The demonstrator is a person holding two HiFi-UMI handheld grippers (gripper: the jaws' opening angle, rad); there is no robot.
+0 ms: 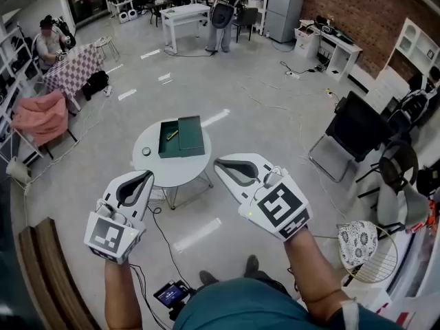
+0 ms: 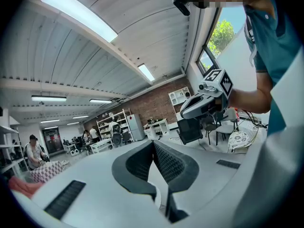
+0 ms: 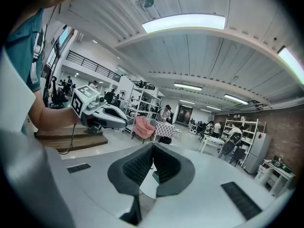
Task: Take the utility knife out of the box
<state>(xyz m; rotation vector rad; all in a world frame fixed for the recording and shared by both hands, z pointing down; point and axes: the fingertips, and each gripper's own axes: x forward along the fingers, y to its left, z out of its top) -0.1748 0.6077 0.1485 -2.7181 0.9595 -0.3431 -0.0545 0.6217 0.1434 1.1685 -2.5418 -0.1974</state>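
The knife (image 1: 172, 135) in the box (image 1: 190, 137) shows only as a yellow sliver, too small to tell its shape. A small round thing (image 1: 146, 152) at the worktop's (image 1: 158, 169) left edge is too small to identify. The left forearm (image 1: 121, 294) and right forearm (image 1: 313, 273) are cut off by the head view's bottom edge.

No legible text, label, brand or number on anything
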